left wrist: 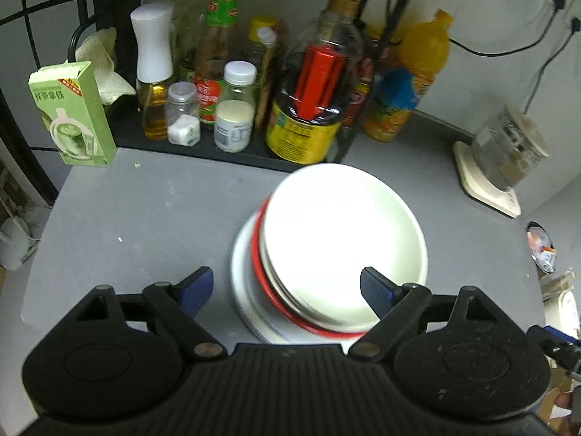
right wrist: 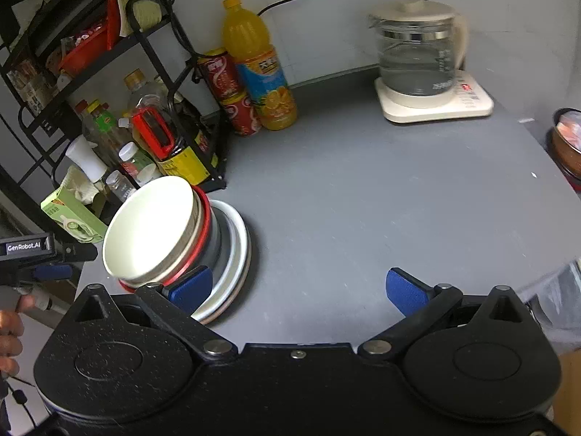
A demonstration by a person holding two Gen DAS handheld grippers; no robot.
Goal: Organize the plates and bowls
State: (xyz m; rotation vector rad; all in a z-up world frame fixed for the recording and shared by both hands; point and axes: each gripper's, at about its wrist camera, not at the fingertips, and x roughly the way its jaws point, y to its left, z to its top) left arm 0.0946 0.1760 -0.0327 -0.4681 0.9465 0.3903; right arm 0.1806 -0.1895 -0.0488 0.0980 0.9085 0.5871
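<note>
A stack of dishes stands on the grey table [right wrist: 363,200]. A white bowl [left wrist: 341,243] is on top, tilted, over a red-rimmed bowl [left wrist: 276,298] and white plates [left wrist: 241,283]. My left gripper [left wrist: 287,287] hangs open just above the near side of the stack, one finger on each side, touching nothing. In the right wrist view the white bowl [right wrist: 152,229] and plates [right wrist: 236,250] sit at the left. My right gripper [right wrist: 297,287] is open wide over bare table, with its left fingertip [right wrist: 192,287] in front of the stack's rim. Neither gripper holds anything.
A black rack [right wrist: 214,167] with several condiment bottles stands behind the stack, and a green carton [left wrist: 72,116] to its left. An orange juice bottle [right wrist: 258,69] and red cans [right wrist: 228,91] stand by the wall. A glass kettle [right wrist: 417,54] sits back right. A food bowl [right wrist: 568,141] is at the right edge.
</note>
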